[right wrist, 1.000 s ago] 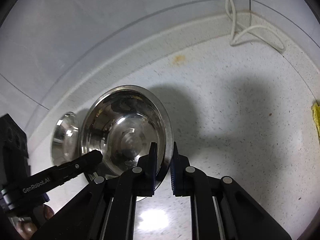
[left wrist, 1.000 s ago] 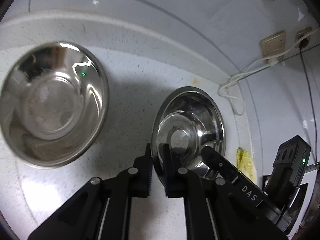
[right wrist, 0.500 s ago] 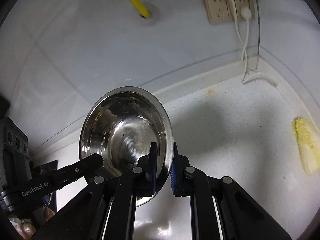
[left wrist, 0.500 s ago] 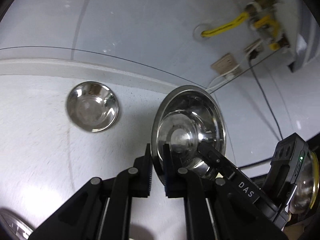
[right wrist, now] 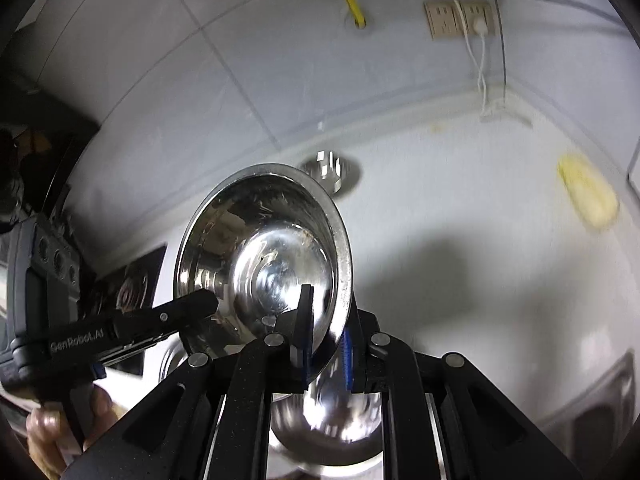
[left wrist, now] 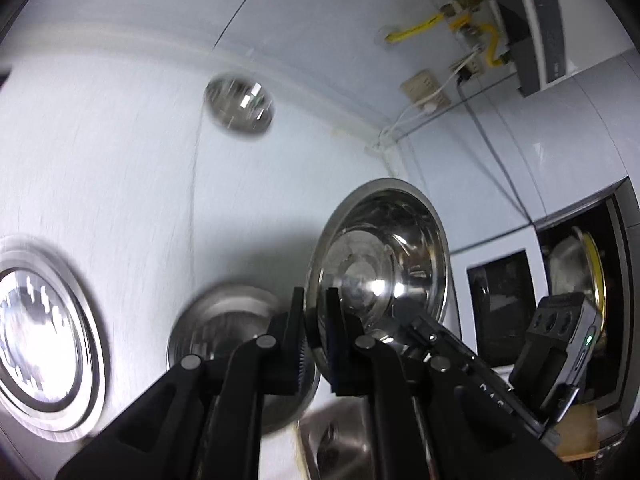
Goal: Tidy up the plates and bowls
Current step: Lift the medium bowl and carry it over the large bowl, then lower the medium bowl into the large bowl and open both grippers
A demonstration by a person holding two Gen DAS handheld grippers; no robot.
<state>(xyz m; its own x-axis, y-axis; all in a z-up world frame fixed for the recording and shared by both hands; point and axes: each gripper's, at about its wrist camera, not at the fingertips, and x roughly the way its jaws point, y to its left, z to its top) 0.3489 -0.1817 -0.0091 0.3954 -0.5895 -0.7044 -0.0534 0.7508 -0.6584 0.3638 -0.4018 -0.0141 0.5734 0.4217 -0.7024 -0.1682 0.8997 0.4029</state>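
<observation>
A steel bowl (left wrist: 380, 256) is held in the air by both grippers, each pinching its rim from an opposite side. My left gripper (left wrist: 314, 332) is shut on its left rim. My right gripper (right wrist: 326, 336) is shut on its right rim, where the bowl (right wrist: 260, 256) shows tilted toward me. A second steel bowl (left wrist: 224, 336) sits on the white counter just below the held one; it also shows in the right wrist view (right wrist: 324, 420). A small steel bowl (left wrist: 239, 108) stands far back by the wall. A steel plate (left wrist: 40, 336) lies at the left.
A sink (left wrist: 340, 444) lies at the counter's front edge. A yellow cabbage piece (right wrist: 588, 196) lies at the back right. Sockets and cables (right wrist: 464, 20) hang on the tiled wall. A cabinet with a pot (left wrist: 580, 272) is at the right.
Both grippers have carried the held bowl up and back toward the front, away from the wall. The small bowl now looks farther off, and a second bowl and a plate have come into view below.
</observation>
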